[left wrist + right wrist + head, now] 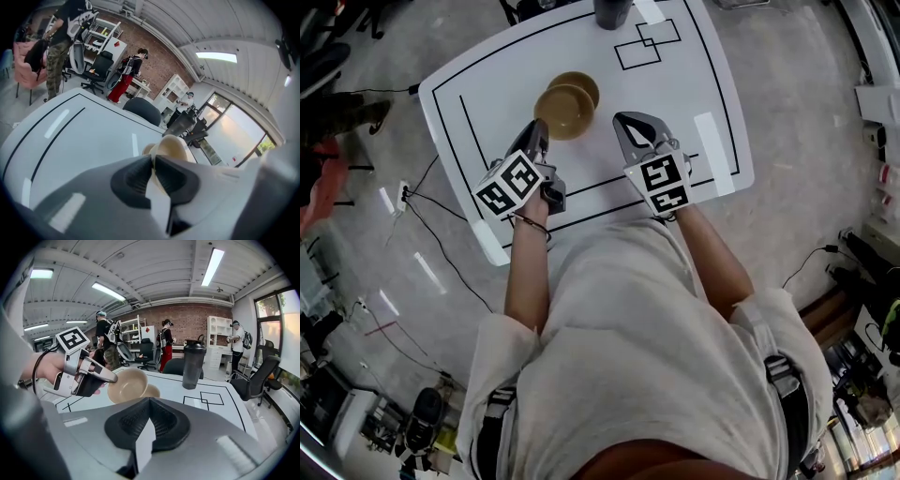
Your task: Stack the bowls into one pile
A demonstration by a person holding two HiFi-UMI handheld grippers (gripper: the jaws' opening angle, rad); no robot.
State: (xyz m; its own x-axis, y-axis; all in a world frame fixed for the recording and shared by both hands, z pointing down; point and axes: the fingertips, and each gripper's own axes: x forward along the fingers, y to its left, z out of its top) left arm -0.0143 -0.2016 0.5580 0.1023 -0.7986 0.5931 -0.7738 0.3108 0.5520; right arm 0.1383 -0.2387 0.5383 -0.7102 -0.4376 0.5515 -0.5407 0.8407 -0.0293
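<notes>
Two tan bowls are on the white table (694,75). My left gripper (541,128) is shut on the rim of the nearer bowl (563,112), which is tilted with its opening toward my right side. In the left gripper view the pads pinch that rim (153,161), with the bowl (177,146) just beyond. The second bowl (579,84) sits right behind it, partly covered. The right gripper view shows the left gripper (101,376) holding the tilted bowl (127,385) in front of the other bowl (152,391). My right gripper (628,120) hovers to the right of the bowls, shut and empty.
A dark shaker bottle (612,11) stands at the table's far edge, also in the right gripper view (193,363). Black outlined squares (647,42) mark the table behind the bowls. Cables lie on the floor to the left (422,211). People and office chairs stand beyond the table.
</notes>
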